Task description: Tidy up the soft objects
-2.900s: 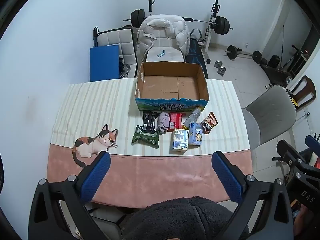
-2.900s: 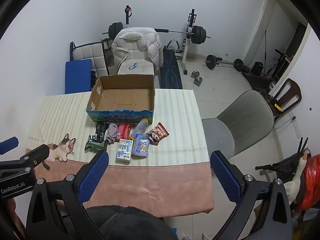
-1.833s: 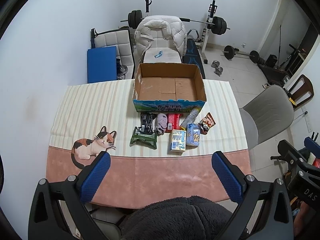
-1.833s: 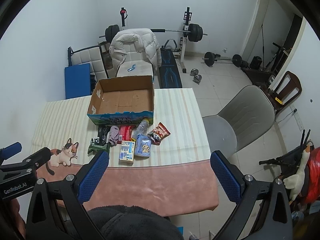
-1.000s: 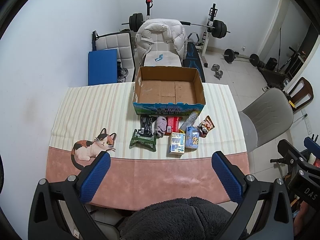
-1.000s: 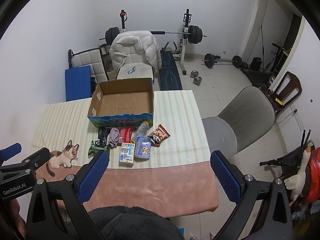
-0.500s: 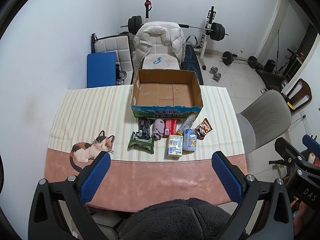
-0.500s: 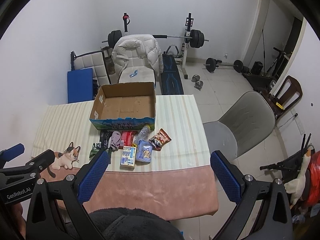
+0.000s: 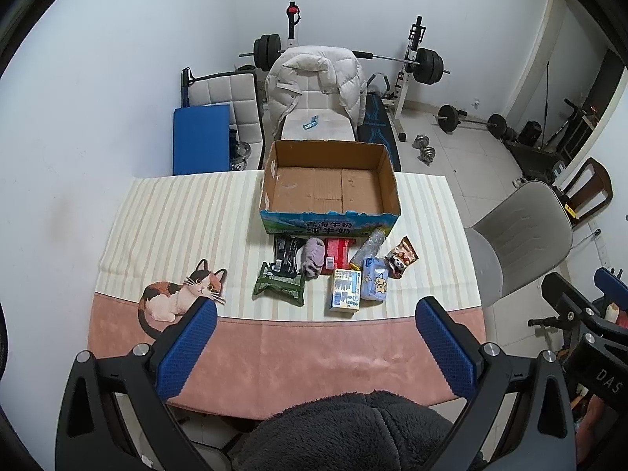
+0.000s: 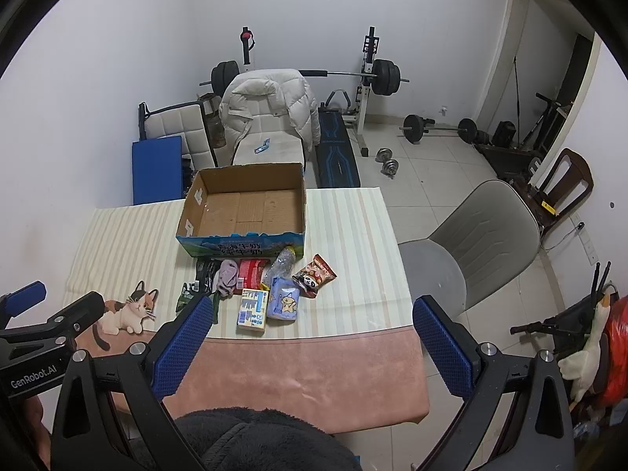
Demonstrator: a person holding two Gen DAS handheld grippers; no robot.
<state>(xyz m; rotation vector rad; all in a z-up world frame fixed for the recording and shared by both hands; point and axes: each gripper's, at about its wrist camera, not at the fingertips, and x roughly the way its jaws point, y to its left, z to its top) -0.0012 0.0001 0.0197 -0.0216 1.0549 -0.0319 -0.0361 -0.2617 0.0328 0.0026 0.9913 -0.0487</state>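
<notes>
An open cardboard box (image 9: 329,183) (image 10: 243,204) stands empty at the table's far middle. In front of it lies a cluster: a lilac cloth (image 9: 313,261) (image 10: 227,276), a green pack (image 9: 279,284), a black pack (image 9: 286,251), a red pack (image 9: 337,252), a crumpled plastic bottle (image 9: 369,244) (image 10: 280,265), a blue tissue pack (image 9: 375,284) (image 10: 283,303), a small carton (image 9: 345,288) (image 10: 253,309) and a snack bag (image 9: 400,261) (image 10: 314,274). My left gripper (image 9: 314,327) and right gripper (image 10: 312,325) are both open and empty, high above the near table edge.
The table (image 9: 176,212) has a striped cloth with a pink band and a cat print (image 9: 180,294). A grey chair (image 10: 467,243) stands at the right. A chair with a white jacket (image 9: 314,90), a blue mat and weight gear stand behind the table.
Both grippers have drifted slightly, so the table and box shift a little in view. Nothing on the table has moved. Both stay open.
</notes>
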